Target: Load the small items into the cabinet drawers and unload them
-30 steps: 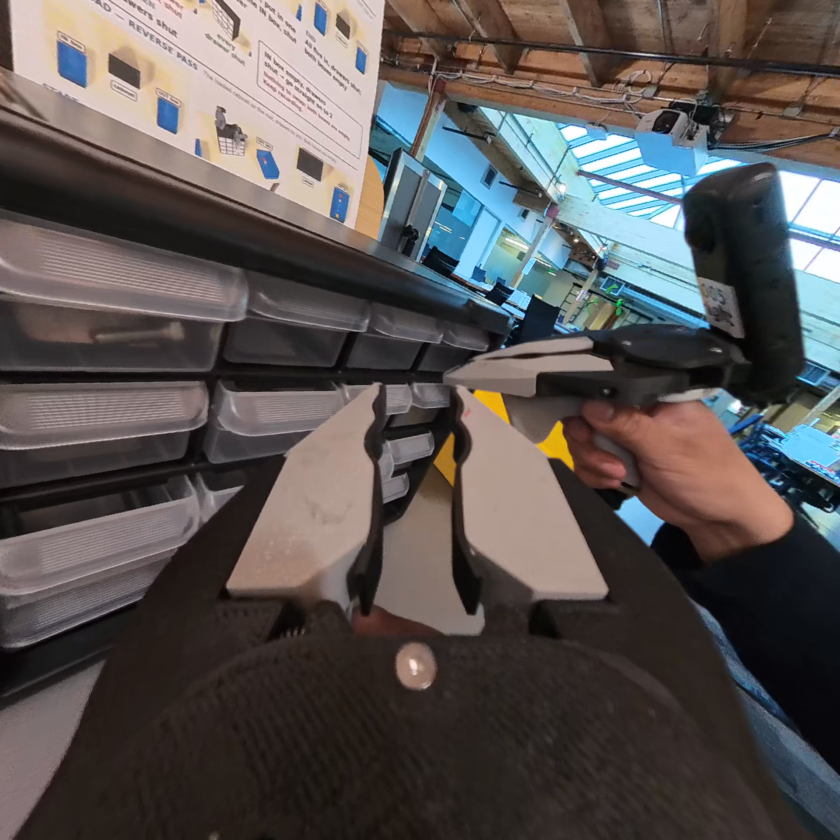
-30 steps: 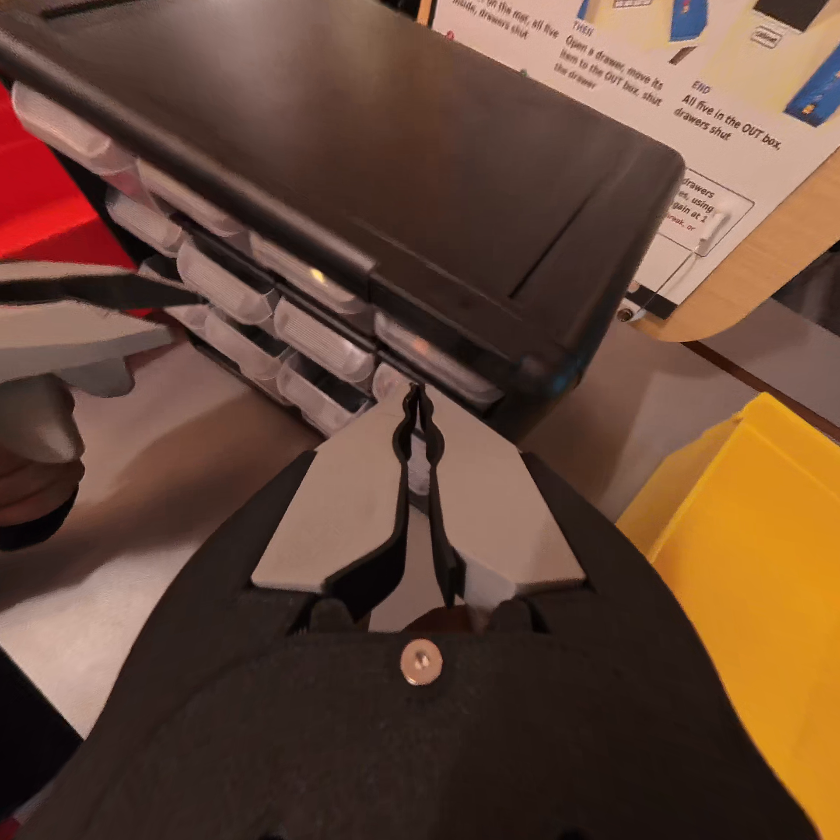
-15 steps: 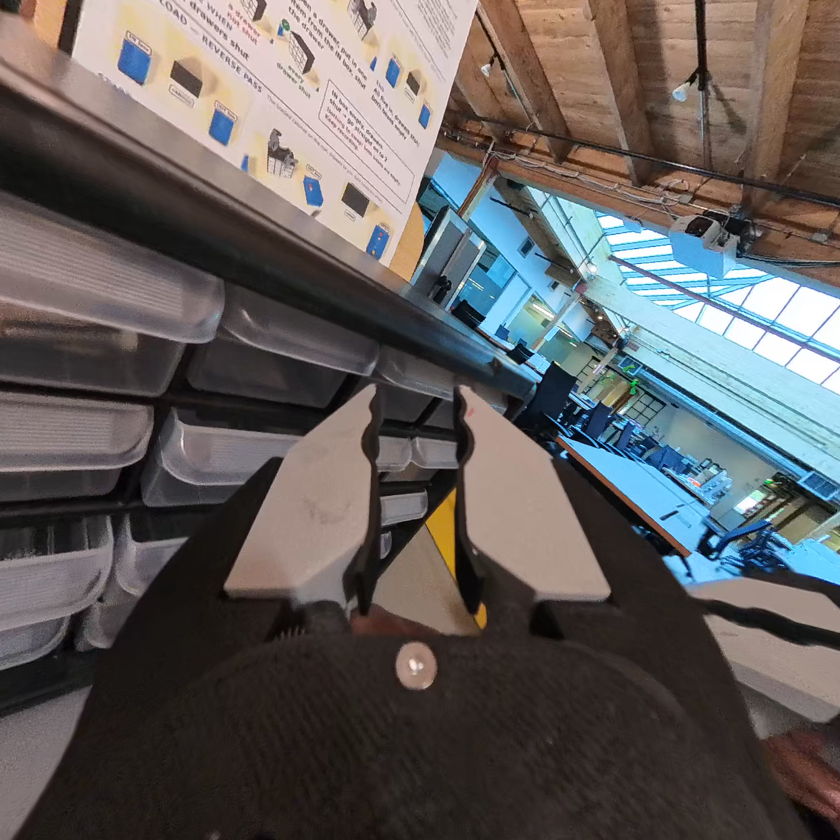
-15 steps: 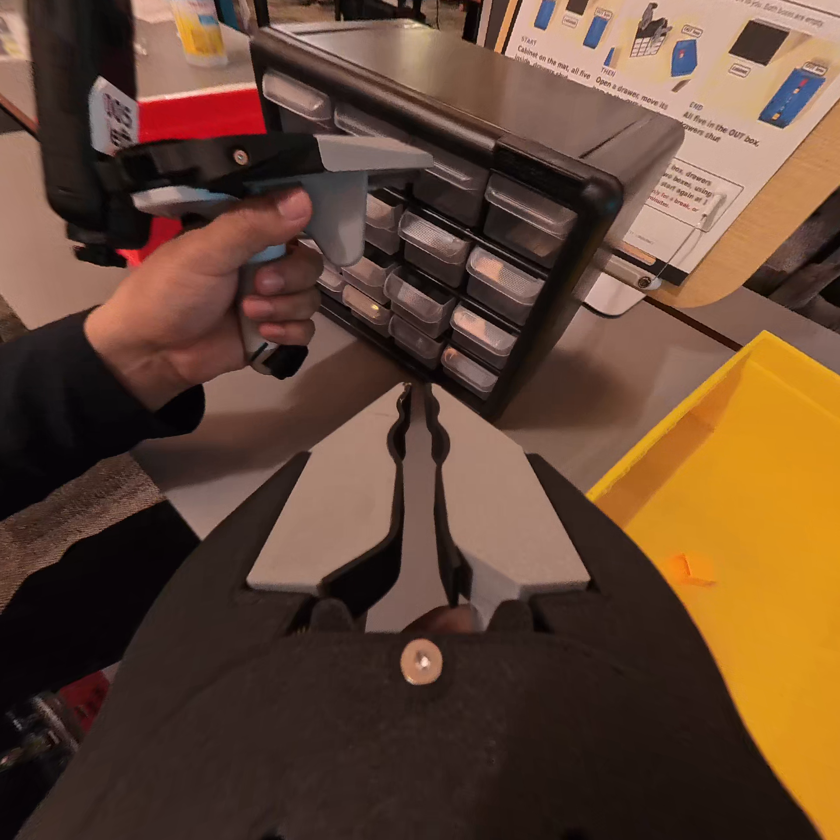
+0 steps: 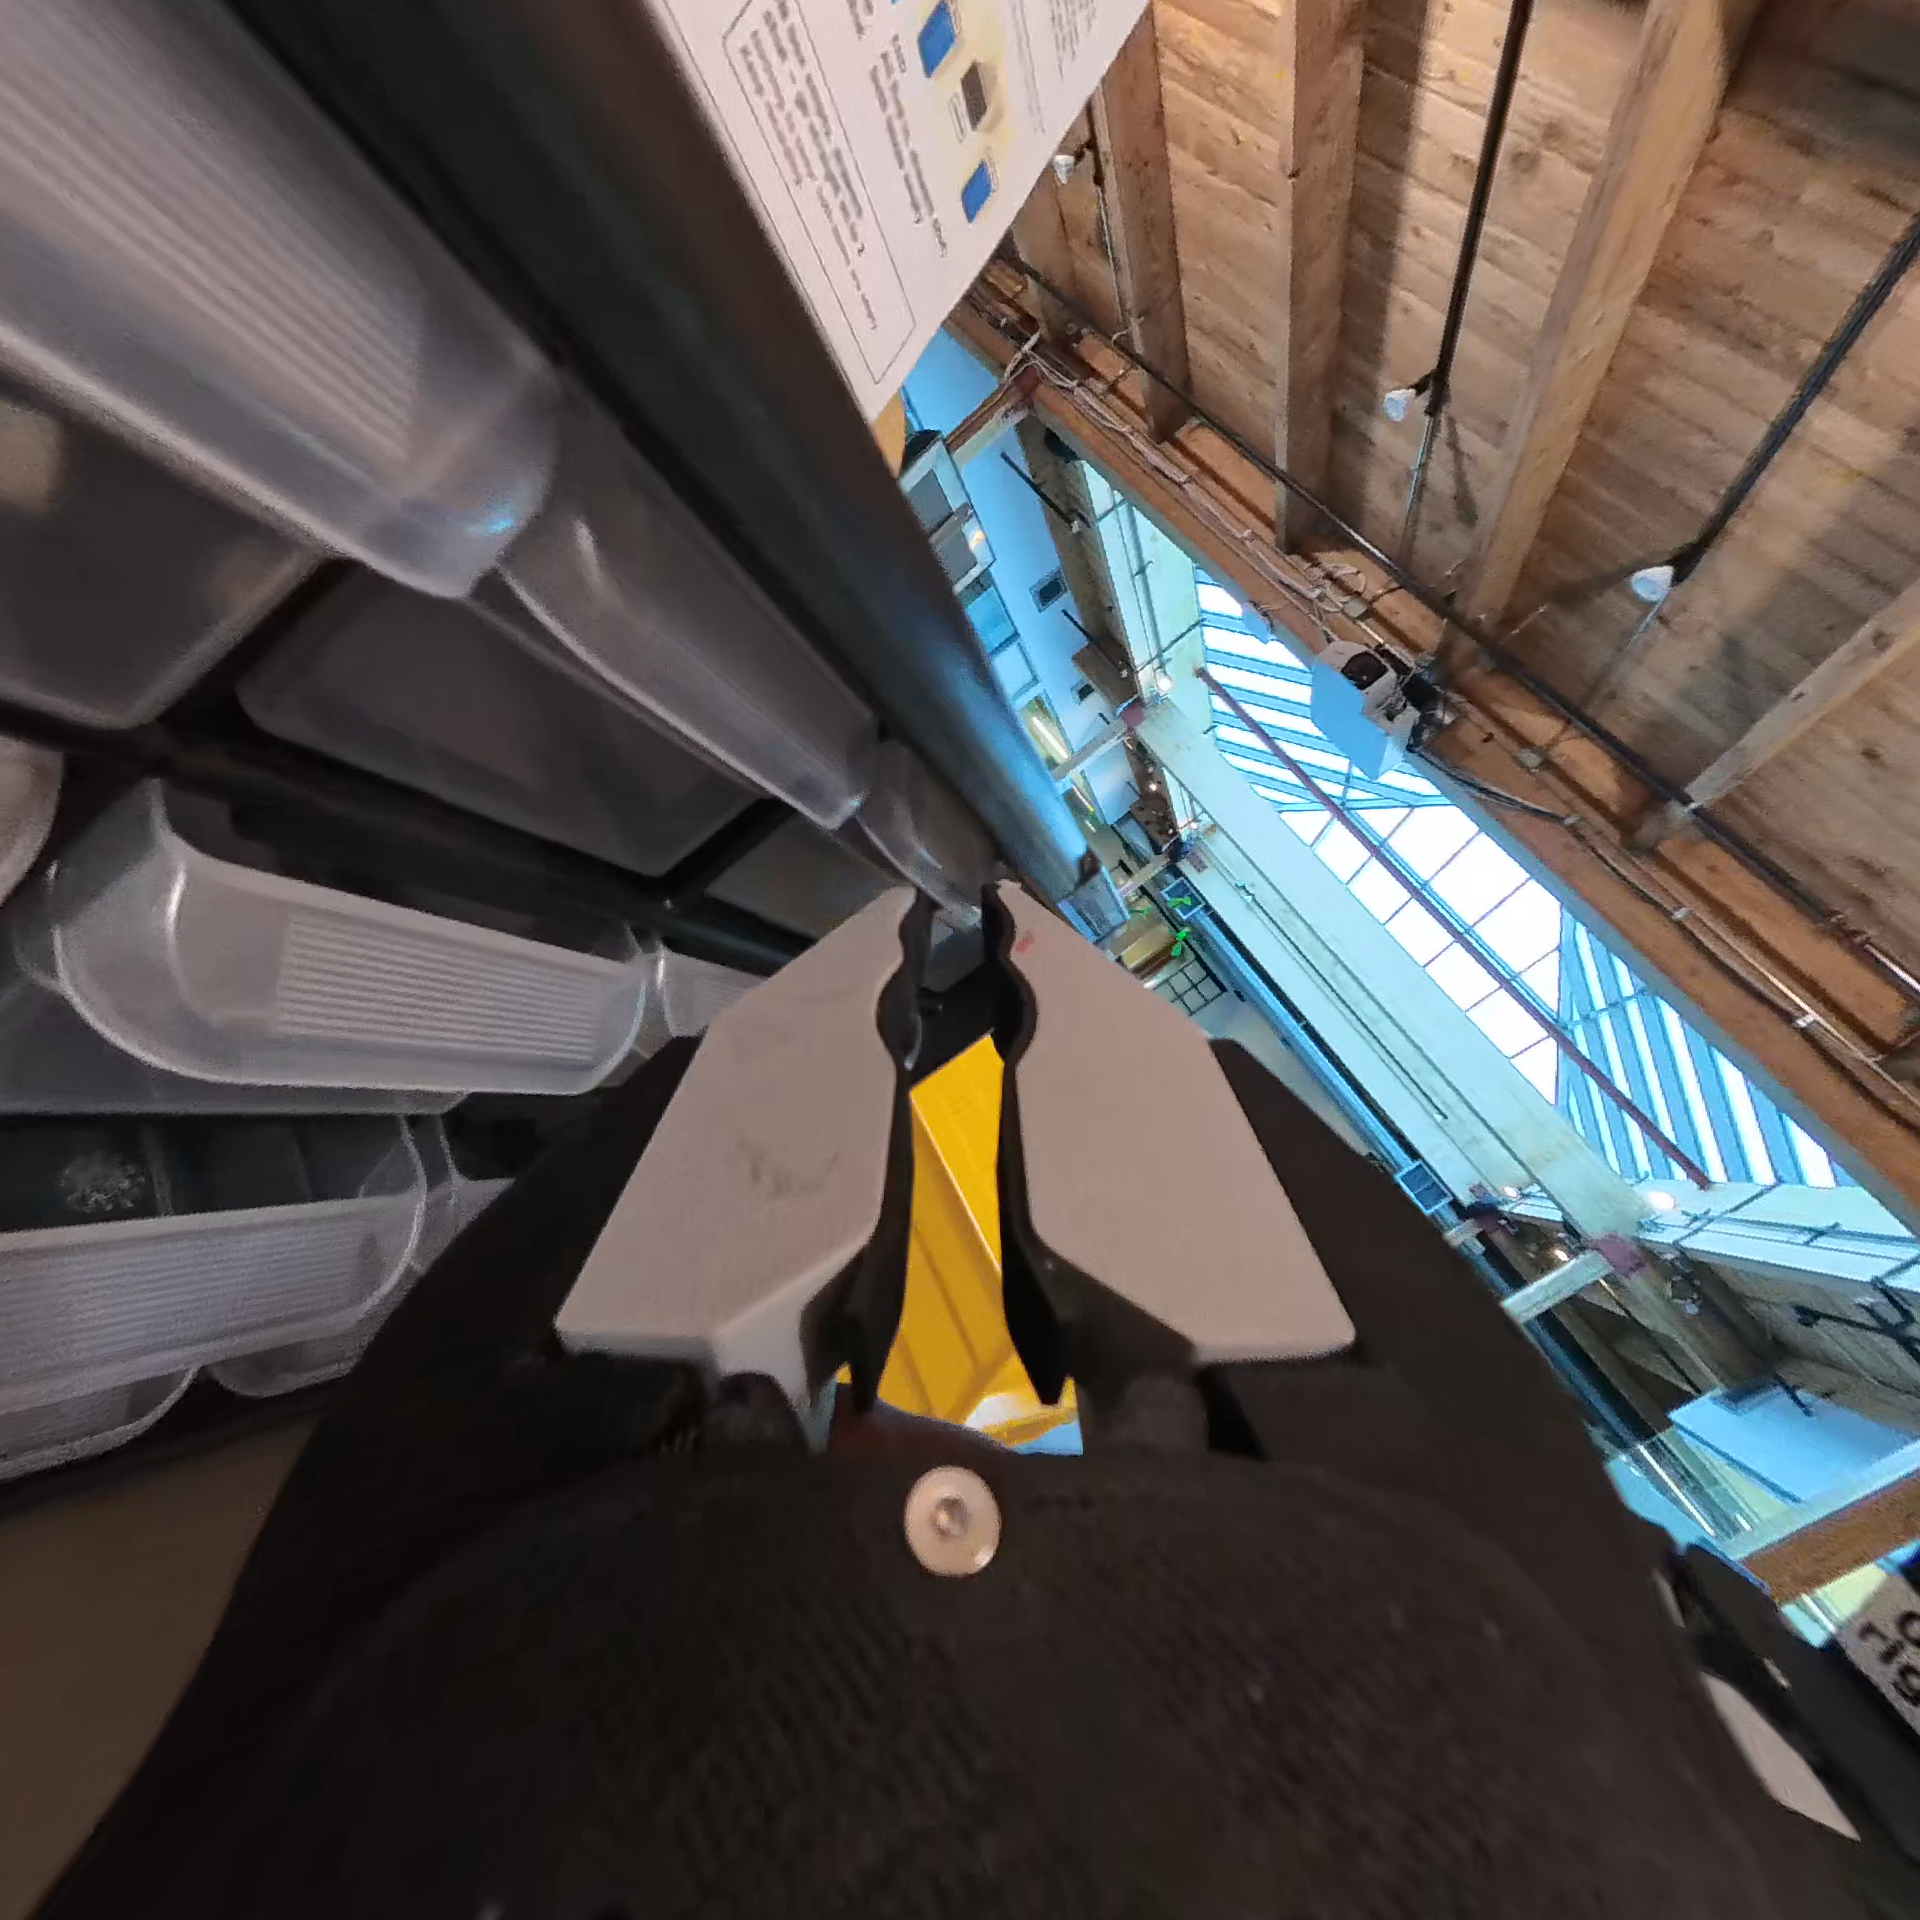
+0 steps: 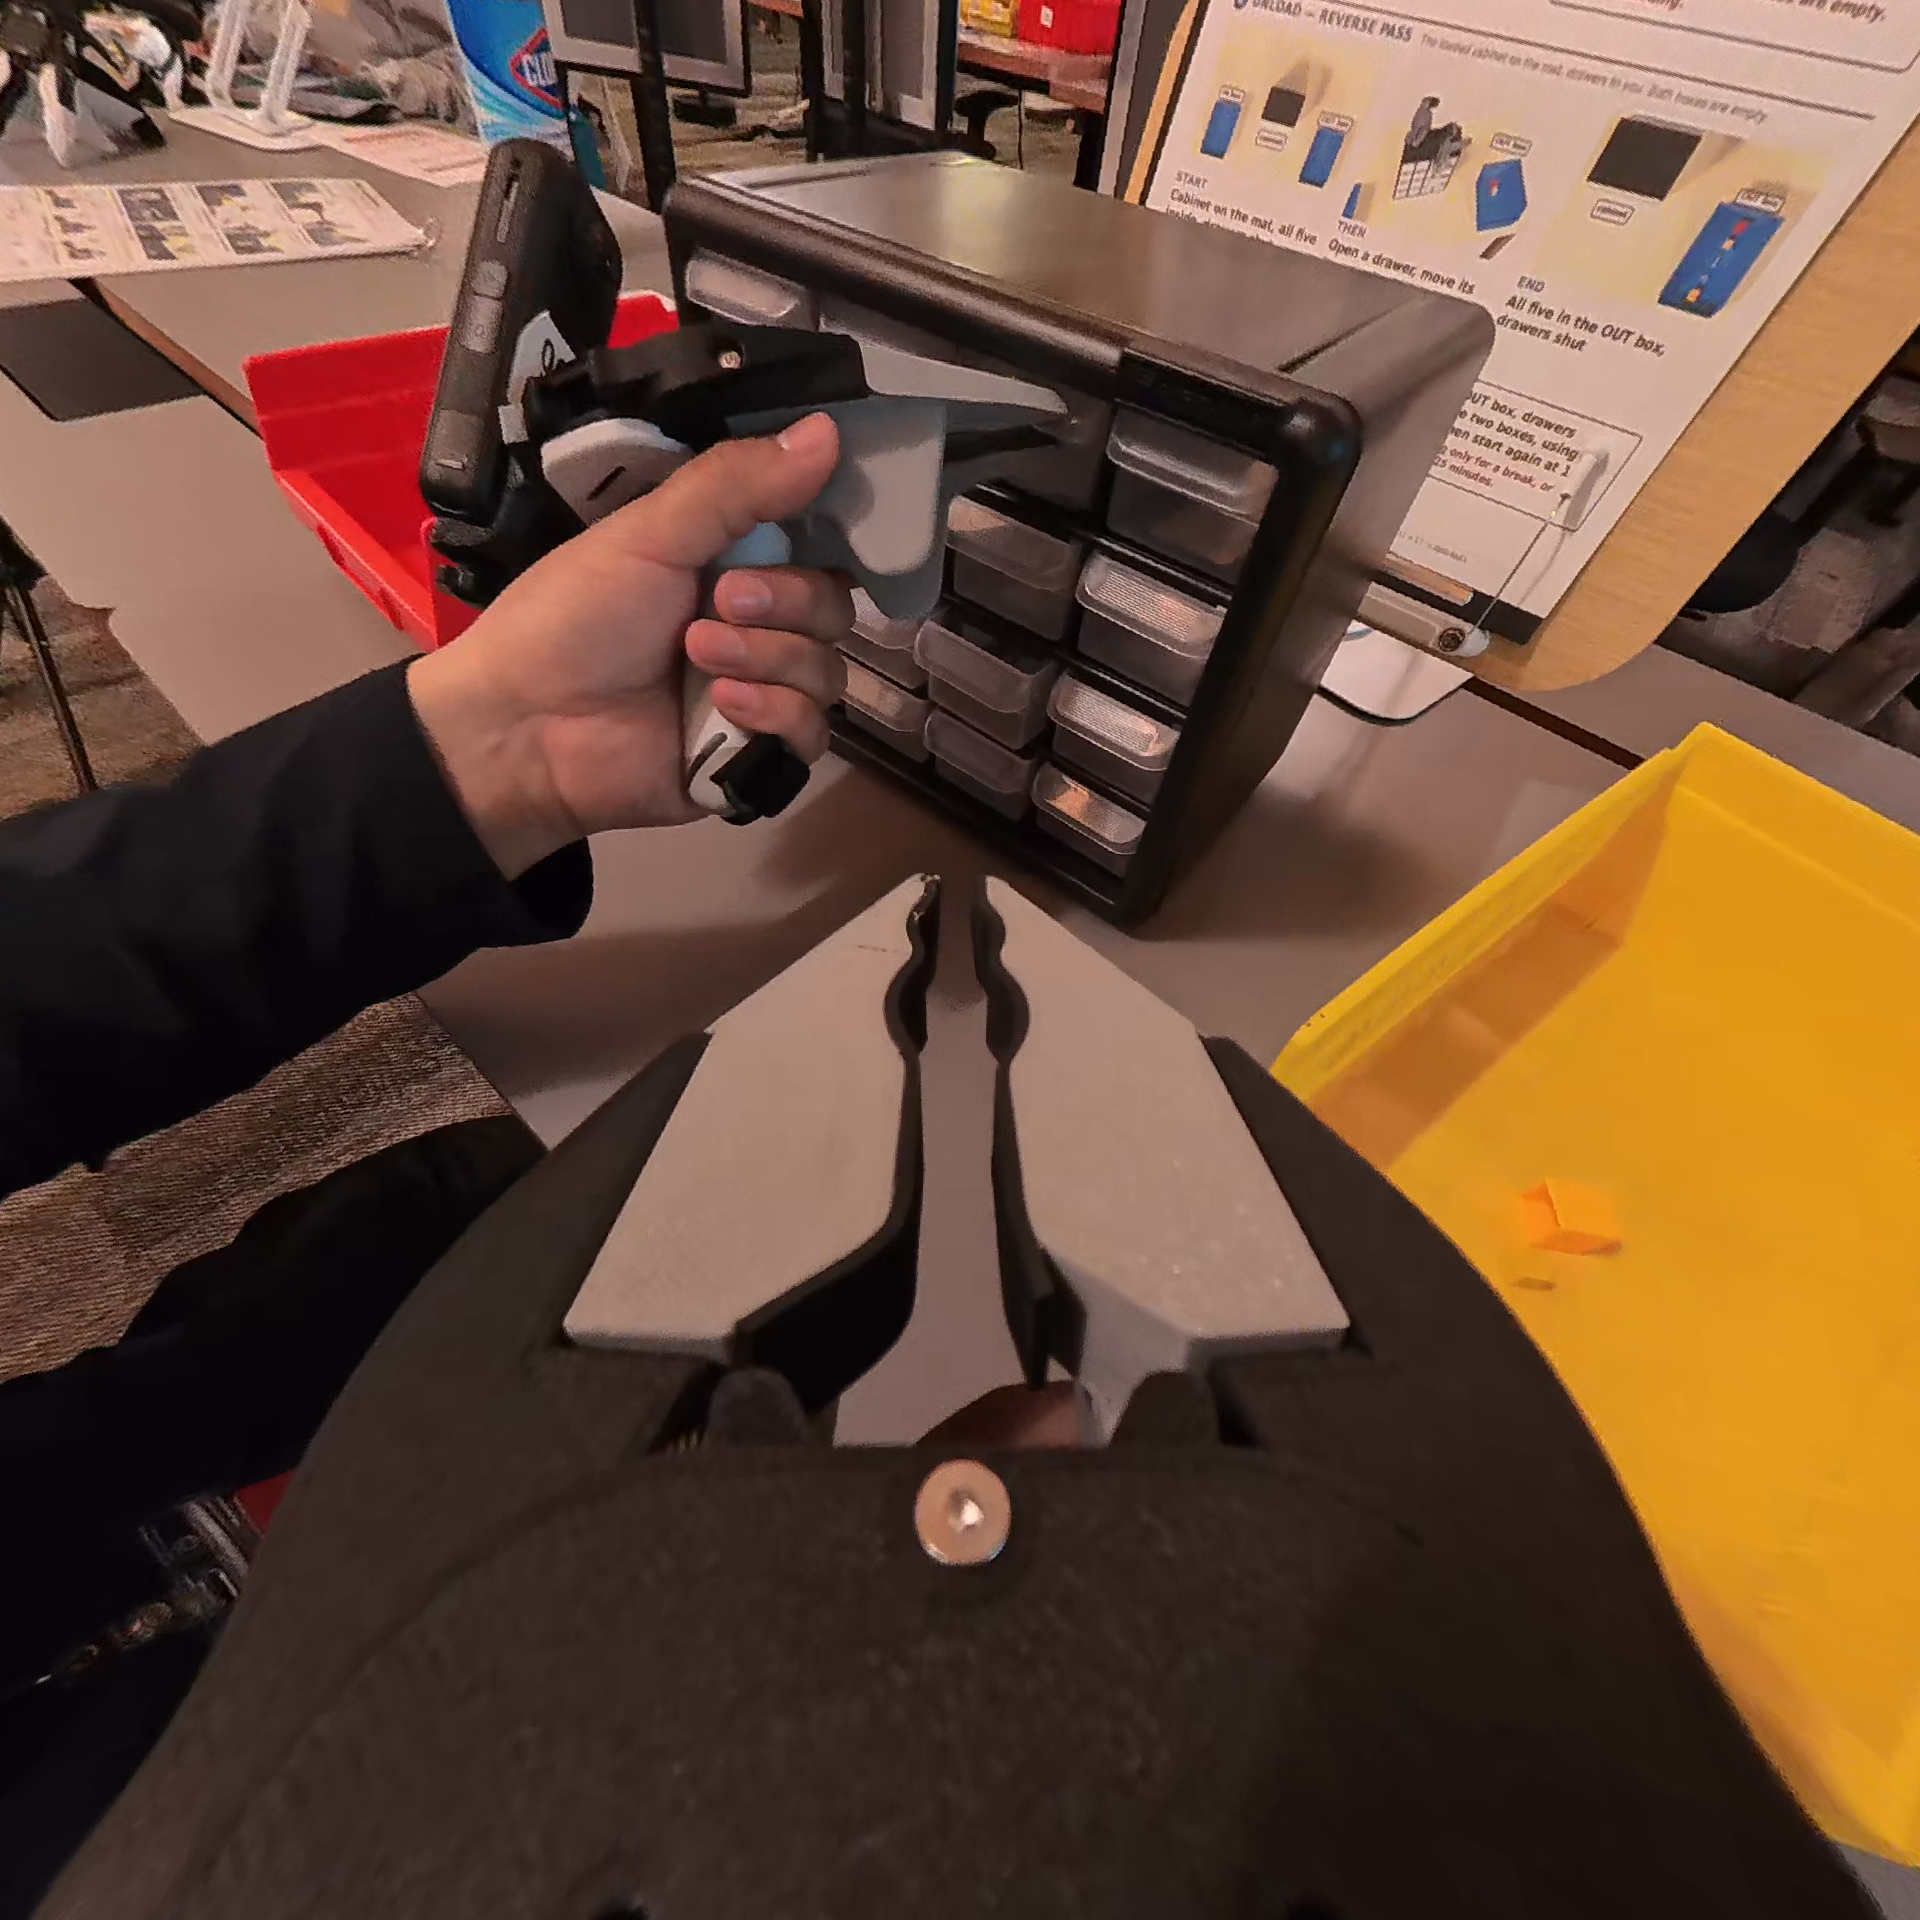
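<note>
left gripper clamped on top-row drawer handle | right gripper slightly parted, bare, over table | yellow bin right of cabinet, red bin behind

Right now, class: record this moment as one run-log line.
left gripper: jaws at handle of top-row drawer | right gripper: holds nothing, above table | yellow bin: orange piece inside
</note>
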`<act>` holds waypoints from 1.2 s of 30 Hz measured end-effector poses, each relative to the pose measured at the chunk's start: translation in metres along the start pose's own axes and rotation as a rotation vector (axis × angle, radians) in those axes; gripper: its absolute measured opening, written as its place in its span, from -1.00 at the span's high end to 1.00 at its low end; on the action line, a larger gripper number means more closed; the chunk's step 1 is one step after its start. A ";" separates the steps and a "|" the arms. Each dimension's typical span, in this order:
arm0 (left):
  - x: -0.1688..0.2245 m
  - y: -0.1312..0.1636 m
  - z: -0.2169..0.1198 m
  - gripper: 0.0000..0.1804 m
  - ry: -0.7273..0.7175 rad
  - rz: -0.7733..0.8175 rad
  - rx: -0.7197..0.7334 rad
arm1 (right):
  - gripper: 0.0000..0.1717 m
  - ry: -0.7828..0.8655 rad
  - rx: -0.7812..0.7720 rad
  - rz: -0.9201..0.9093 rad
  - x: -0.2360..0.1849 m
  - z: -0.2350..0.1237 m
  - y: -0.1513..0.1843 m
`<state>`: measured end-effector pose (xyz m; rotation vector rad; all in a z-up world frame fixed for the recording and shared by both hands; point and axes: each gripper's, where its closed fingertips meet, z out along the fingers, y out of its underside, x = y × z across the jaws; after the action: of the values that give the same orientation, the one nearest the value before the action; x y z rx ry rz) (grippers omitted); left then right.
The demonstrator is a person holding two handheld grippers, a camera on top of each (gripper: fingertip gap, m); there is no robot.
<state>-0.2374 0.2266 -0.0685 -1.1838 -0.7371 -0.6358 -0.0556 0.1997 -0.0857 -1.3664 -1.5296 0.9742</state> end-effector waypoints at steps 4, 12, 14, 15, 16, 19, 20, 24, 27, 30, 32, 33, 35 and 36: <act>0.002 0.002 -0.003 0.94 0.013 0.018 -0.004 | 0.96 0.003 -0.008 -0.014 0.000 -0.002 0.002; 0.022 0.020 -0.027 0.95 0.054 0.003 0.002 | 0.96 -0.005 -0.027 0.021 0.005 0.006 0.006; 0.030 0.028 -0.037 0.94 0.068 0.017 0.007 | 0.95 -0.016 -0.035 0.036 0.006 0.011 0.001; 0.034 0.031 -0.042 0.94 0.075 0.026 0.010 | 0.95 -0.024 -0.038 0.041 0.006 0.015 -0.003; 0.036 0.035 -0.047 0.93 0.074 0.034 0.007 | 0.95 -0.036 -0.045 0.046 0.006 0.019 -0.007; 0.044 0.039 -0.060 0.90 0.082 0.062 0.016 | 0.93 -0.049 -0.067 0.043 0.005 0.034 -0.028; 0.046 0.038 -0.063 0.84 0.087 0.074 0.024 | 0.92 -0.050 -0.070 0.036 0.005 0.040 -0.038; 0.050 0.041 -0.068 0.70 0.103 0.137 -0.020 | 0.83 -0.076 -0.132 -0.011 -0.001 0.071 -0.076; 0.059 0.055 -0.072 0.63 0.159 0.262 -0.115 | 0.83 -0.116 -0.264 -0.037 -0.006 0.098 -0.088; 0.044 0.078 -0.075 0.59 0.079 0.601 -0.309 | 0.82 -0.156 -0.400 -0.094 -0.008 0.117 -0.095; 0.027 0.062 -0.076 0.62 -0.061 0.825 -0.265 | 0.82 -0.126 -0.477 -0.154 -0.002 0.130 -0.096; 0.026 0.053 -0.076 0.64 -0.099 0.900 -0.220 | 0.82 -0.119 -0.529 -0.183 -0.001 0.135 -0.093; 0.031 0.046 -0.075 0.68 -0.090 0.935 -0.188 | 0.79 -0.126 -0.652 -0.226 -0.004 0.141 -0.080; 0.034 0.047 -0.074 0.68 -0.069 0.910 -0.198 | 0.76 -0.123 -0.713 -0.247 -0.005 0.143 -0.073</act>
<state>-0.1678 0.1653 -0.0840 -1.5616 -0.1317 0.1000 -0.2143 0.1856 -0.0671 -1.5443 -2.2033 0.3613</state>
